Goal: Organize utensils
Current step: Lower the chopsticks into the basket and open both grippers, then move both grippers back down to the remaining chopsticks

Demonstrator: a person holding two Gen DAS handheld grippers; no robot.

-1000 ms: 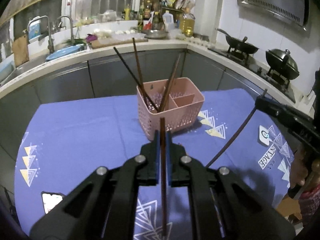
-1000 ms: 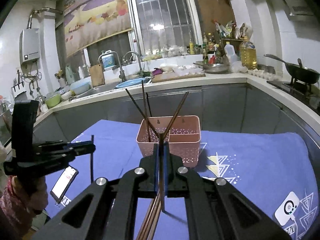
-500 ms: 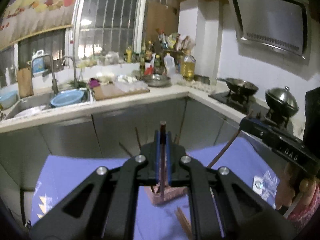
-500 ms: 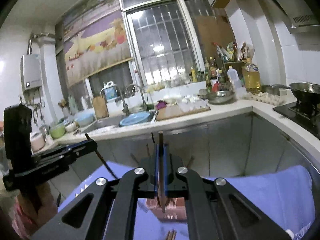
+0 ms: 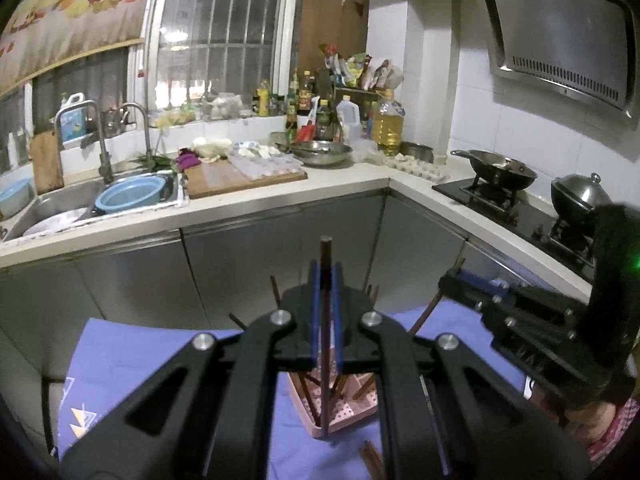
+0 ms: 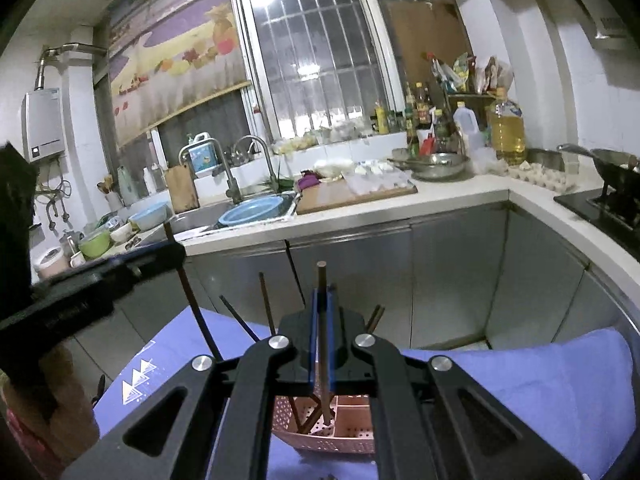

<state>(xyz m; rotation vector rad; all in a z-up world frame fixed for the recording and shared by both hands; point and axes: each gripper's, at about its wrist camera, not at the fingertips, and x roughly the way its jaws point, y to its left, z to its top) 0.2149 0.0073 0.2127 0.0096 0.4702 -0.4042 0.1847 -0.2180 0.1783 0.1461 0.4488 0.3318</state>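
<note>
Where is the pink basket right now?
The pink perforated plastic basket sits on the blue tablecloth, low in both wrist views, just below the left claw and right claw, with dark chopsticks standing in it.

Perforated pink plastic utensil basket [image 6: 344,438] on matt blue tablecloth [image 6: 540,392]; brushed steel cabinet doors [image 5: 280,264], wooden cutting board [image 5: 224,180], glossy steel range hood [image 5: 560,32]

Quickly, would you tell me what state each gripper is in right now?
Left gripper: shut on a brown chopstick.
Right gripper: shut on another brown chopstick.
</note>
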